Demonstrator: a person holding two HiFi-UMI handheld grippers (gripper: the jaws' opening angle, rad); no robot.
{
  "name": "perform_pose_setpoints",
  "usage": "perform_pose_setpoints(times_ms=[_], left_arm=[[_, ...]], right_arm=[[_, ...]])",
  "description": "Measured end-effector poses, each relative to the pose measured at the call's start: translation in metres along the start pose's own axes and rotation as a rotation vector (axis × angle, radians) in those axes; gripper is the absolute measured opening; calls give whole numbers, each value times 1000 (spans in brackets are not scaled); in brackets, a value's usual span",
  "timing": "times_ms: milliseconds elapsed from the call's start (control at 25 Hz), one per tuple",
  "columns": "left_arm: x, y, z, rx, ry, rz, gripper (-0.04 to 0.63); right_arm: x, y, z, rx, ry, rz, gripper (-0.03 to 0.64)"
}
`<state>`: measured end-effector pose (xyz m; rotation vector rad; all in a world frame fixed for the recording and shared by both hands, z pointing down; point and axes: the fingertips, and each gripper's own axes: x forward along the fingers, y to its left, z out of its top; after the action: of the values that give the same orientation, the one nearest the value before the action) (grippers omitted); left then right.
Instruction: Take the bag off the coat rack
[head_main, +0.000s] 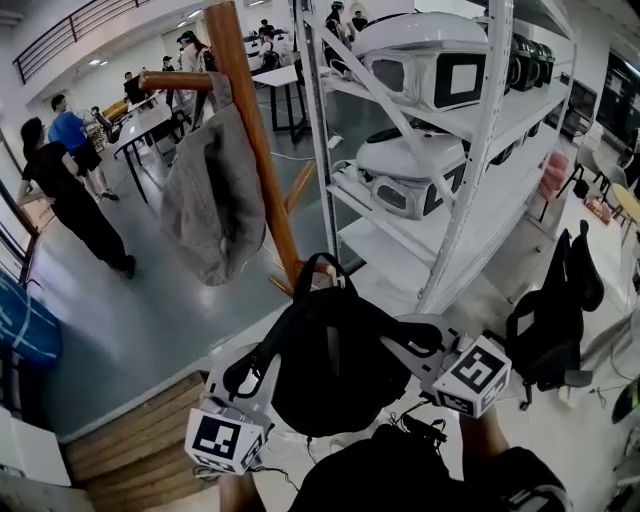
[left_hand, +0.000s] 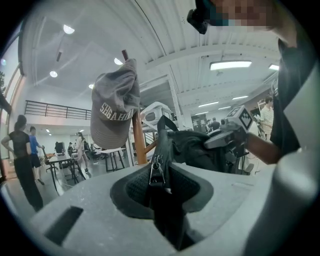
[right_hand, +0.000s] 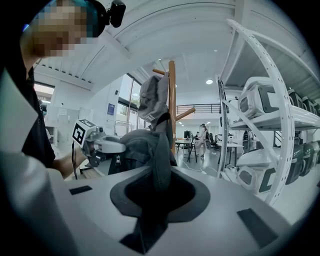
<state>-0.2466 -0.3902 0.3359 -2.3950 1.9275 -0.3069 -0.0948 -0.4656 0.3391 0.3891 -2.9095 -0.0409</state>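
Note:
A black bag (head_main: 335, 360) hangs between my two grippers, close in front of the person. My left gripper (head_main: 245, 372) is shut on a strap of it beside a metal zip pull (left_hand: 157, 170). On the bag's other side, my right gripper (head_main: 405, 350) is shut on a fold of its fabric (right_hand: 157, 150). The bag's top handle loop (head_main: 322, 262) stands right at a low peg of the wooden coat rack (head_main: 255, 130); I cannot tell whether it still rests on that peg. A grey cap (head_main: 210, 200) hangs from an upper peg.
A white metal shelf unit (head_main: 470, 170) with white devices stands right of the rack. A black office chair (head_main: 550, 320) is at the right. Several people (head_main: 70, 190) and tables (head_main: 145, 120) are at the far left. A wooden step (head_main: 130, 450) lies below left.

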Motion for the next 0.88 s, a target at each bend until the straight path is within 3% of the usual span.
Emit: perform_pose_setpoints(times_ms=[560, 880], left_arm=[[-37, -19, -3, -11, 8, -90, 95], [-60, -33, -1, -5, -30, -72, 95]], right_arm=[[-29, 45, 3, 7, 4, -63, 63], [-44, 66, -3, 12, 14, -44, 63]])
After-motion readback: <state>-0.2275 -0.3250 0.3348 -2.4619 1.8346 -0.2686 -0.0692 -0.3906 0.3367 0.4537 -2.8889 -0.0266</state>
